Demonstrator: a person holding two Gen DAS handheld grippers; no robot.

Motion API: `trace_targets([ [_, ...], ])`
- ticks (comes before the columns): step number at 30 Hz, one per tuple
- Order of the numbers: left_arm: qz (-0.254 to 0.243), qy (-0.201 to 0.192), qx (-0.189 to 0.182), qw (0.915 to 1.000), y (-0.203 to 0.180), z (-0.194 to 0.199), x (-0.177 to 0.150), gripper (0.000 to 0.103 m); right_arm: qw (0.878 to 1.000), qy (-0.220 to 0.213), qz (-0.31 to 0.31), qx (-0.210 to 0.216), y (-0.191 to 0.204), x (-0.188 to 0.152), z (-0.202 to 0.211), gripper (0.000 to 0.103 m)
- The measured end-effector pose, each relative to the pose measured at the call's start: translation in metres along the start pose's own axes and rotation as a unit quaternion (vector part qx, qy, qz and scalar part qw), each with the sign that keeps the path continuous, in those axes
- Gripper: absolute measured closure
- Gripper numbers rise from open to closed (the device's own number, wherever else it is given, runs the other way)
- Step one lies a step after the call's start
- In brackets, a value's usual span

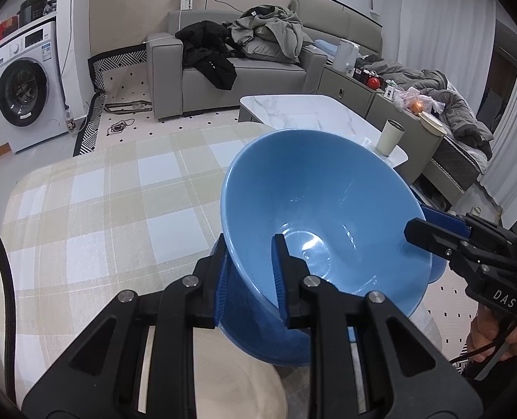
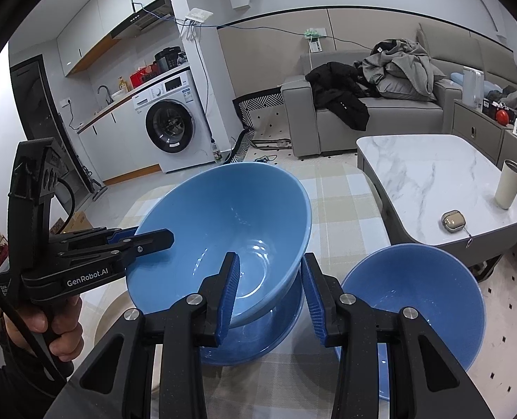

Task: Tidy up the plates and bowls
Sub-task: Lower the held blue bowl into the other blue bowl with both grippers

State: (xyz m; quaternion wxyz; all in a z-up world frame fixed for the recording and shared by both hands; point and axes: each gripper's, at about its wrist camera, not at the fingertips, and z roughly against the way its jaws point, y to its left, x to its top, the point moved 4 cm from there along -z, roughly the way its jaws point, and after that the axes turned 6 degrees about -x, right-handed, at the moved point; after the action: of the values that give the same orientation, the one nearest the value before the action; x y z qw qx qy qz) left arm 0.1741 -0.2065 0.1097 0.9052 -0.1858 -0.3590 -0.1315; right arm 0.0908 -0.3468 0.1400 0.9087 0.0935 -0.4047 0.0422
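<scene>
A large blue bowl hangs tilted over the plaid-clothed table. My left gripper is shut on its near rim, one pad inside and one outside. My right gripper is shut on the opposite wall, and shows in the left wrist view as the right gripper at the bowl's right rim. The left gripper comes in from the left in the right wrist view. A second blue bowl sits directly under the held one; I cannot tell whether they touch. A third blue bowl stands to the right.
A marble coffee table stands beyond the table's right edge, with a cream cup and a small case on it. A pale round mat or plate lies under my left gripper. A person's hand holds the left gripper's handle.
</scene>
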Motion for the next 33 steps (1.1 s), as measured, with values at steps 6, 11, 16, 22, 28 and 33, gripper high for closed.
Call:
trace_targets([
  [6,0.001,0.003,0.003,1.0000,0.008,-0.009,-0.004,0.084,1.000,0.008,0.001,0.003,0.003,-0.004,-0.008,0.065],
  [11,0.003,0.008,0.003,1.0000,0.015,-0.018,-0.010,0.084,1.000,0.015,-0.003,0.003,0.004,-0.009,-0.014,0.065],
  [16,0.005,0.011,0.002,0.9999,0.022,-0.026,-0.018,0.084,1.000,0.020,-0.007,0.005,0.002,-0.012,-0.019,0.065],
  [22,-0.004,0.018,0.008,0.9998,0.021,-0.036,-0.027,0.084,1.000,0.025,-0.009,0.000,0.000,-0.019,-0.023,0.065],
  [28,-0.002,0.027,0.008,0.9996,0.021,-0.046,-0.029,0.084,1.000,0.025,-0.012,0.002,0.000,-0.024,-0.023,0.065],
  [33,-0.001,0.031,0.008,0.9995,0.022,-0.057,-0.029,0.084,0.999,0.029,-0.015,0.003,-0.002,-0.030,-0.027,0.065],
])
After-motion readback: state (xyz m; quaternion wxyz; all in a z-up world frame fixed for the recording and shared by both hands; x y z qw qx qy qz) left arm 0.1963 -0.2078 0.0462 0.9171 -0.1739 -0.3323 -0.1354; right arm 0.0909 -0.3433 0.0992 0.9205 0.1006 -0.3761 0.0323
